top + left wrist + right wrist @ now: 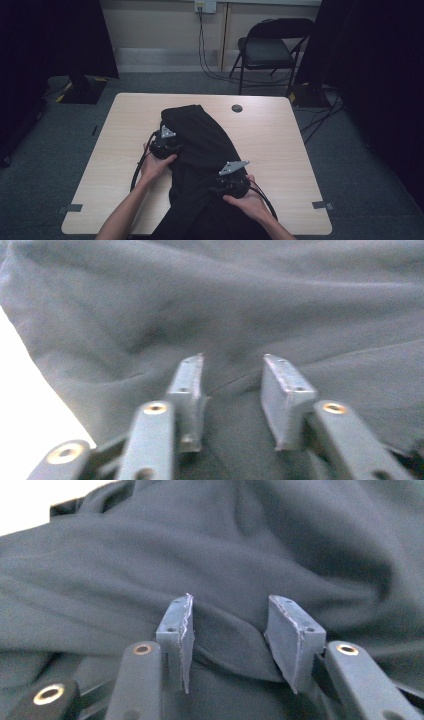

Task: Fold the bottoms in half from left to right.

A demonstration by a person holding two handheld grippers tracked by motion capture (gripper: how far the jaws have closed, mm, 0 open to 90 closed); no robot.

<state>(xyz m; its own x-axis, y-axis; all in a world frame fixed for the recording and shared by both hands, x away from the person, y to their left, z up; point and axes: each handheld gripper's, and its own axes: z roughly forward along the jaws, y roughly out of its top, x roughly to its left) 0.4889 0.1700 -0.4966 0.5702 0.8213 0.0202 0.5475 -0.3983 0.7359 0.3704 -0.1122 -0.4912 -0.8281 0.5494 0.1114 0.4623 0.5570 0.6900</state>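
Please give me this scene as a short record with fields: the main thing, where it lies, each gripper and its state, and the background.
main thing: black garment, creased
where: on the light wooden table, hanging over its near edge
left gripper: at the garment's left edge, jaws apart, cloth between them
right gripper: on the garment nearer the person, jaws apart over a fold
background: folding chair, wall socket with cables

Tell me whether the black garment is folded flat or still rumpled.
Rumpled. The black garment lies bunched on the table, hanging over its near edge; both gripper views show loose wrinkles and ridges.
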